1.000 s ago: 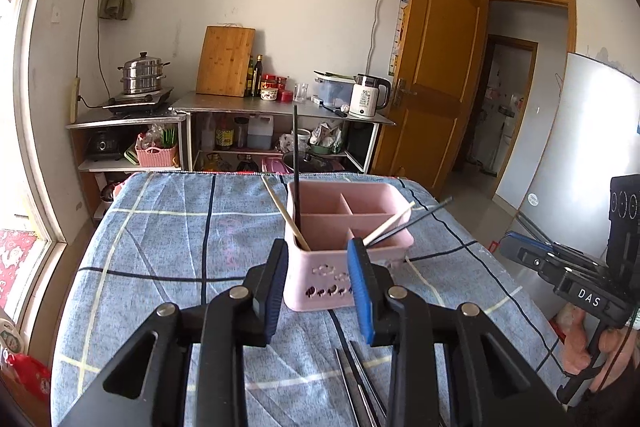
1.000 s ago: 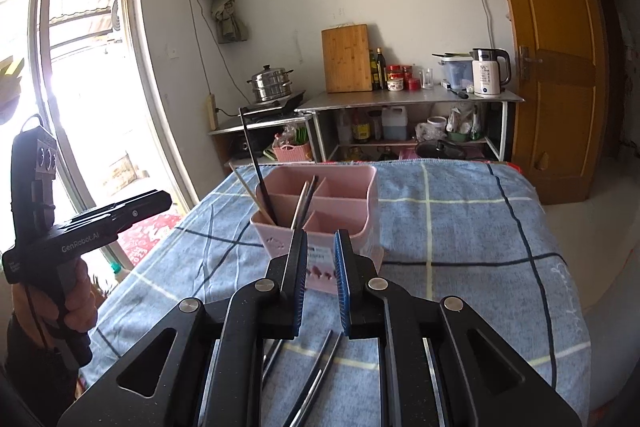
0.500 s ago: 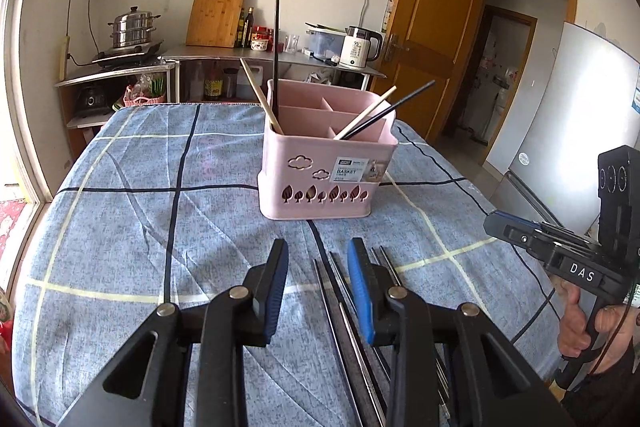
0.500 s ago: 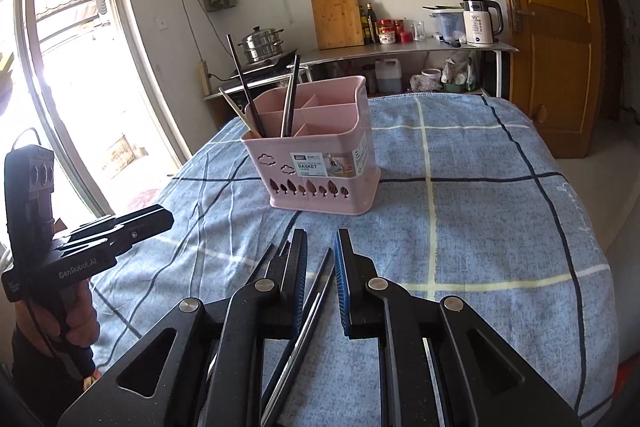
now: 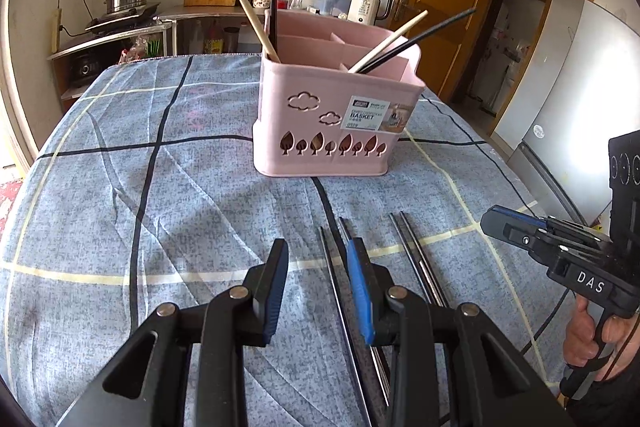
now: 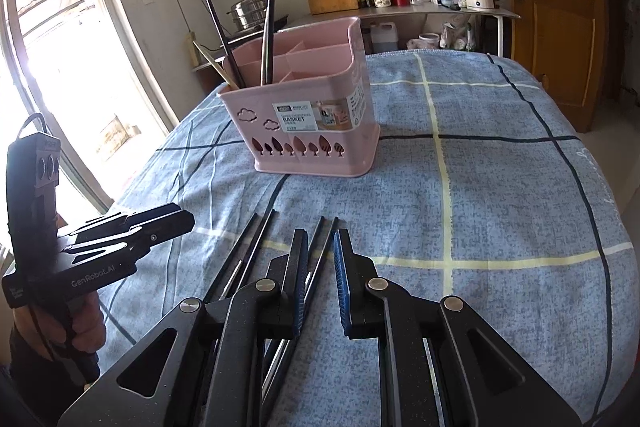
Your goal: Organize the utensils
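Nearest, both black two-finger grippers hover over the dark metal chopsticks [image 5: 416,259] lying loose on the blue checked cloth [image 5: 160,211]. The left gripper [image 5: 318,287] has its fingers spread and empty; the right gripper [image 6: 320,267] is narrowly parted, pinching nothing. Thin rods so close together could roll aside or come up two at once. Beyond, the pink plastic divided basket [image 5: 336,131] holds pale wooden and black chopsticks leaning in separate compartments.
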Tool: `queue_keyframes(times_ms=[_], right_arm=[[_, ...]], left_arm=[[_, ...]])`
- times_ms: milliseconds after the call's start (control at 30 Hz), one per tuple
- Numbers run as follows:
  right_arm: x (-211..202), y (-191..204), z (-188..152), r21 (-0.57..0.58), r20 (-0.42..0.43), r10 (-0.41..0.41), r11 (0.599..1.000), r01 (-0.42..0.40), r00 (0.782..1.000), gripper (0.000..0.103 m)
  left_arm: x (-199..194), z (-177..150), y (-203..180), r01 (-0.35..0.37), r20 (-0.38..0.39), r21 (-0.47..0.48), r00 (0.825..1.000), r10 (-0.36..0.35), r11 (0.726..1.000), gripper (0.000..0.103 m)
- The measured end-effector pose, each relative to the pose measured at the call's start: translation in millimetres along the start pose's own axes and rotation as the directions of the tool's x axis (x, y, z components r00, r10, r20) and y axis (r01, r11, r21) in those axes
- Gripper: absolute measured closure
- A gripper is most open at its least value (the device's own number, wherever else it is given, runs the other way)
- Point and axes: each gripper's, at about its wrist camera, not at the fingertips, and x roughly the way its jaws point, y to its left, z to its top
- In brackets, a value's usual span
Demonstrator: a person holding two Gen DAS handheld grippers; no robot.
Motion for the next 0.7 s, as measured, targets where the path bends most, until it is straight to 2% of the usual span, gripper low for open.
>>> queue_keyframes(times_ms=[133, 433, 700], right_arm=[[22.6, -3.9, -0.4, 0.008, -0.069, -0.015, 1.0, 0.016, 0.997, 0.089], [54.9, -4.8, 2.0, 0.002, -0.143, -0.028, 1.0, 0.029, 0.989, 0.089], [70.8, -1.0, 4.3, -0.01, -0.176, -0.044, 0.999, 0.043, 0.983, 0.089]], left_arm=[[20.9, 0.7, -0.3, -0.005, -0.054, 0.005, 0.999, 0.006, 1.0, 0.071], [49.5, 0.5, -1.2, -0.018, -0.127, 0.005, 0.992, 0.019, 1.0, 0.071], [55.2, 1.8, -6.8, -0.043, -0.132, 0.034, 0.99, 0.047, 0.999, 0.071]])
